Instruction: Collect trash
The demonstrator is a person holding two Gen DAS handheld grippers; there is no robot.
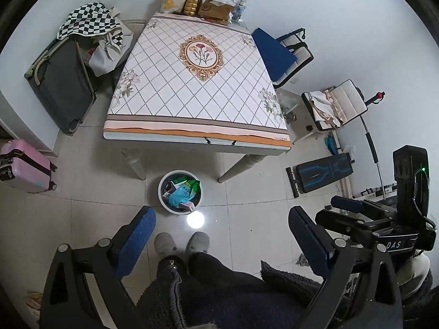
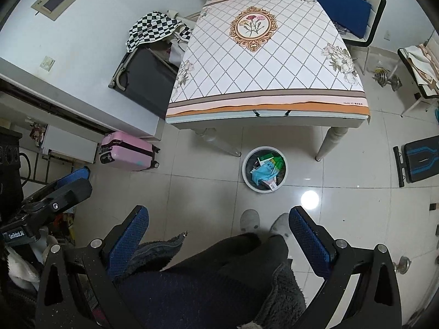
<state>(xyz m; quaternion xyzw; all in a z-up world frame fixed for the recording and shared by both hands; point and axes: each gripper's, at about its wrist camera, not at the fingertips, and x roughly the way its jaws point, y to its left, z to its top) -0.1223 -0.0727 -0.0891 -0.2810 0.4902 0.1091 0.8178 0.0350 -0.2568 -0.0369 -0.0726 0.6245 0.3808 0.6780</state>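
Note:
A round white trash bin stands on the tiled floor in front of the table and holds several pieces of trash: a blue wrapper, green packets and a pink box. It also shows in the right wrist view. My left gripper is open and empty, held high above the floor over the person's slippers. My right gripper is open and empty at the same height. The right gripper also shows at the right edge of the left wrist view.
A table with a patterned cloth has a snack bag, a cardboard box and bottles at its far end. A dark suitcase, a pink suitcase, chairs and a bench surround it.

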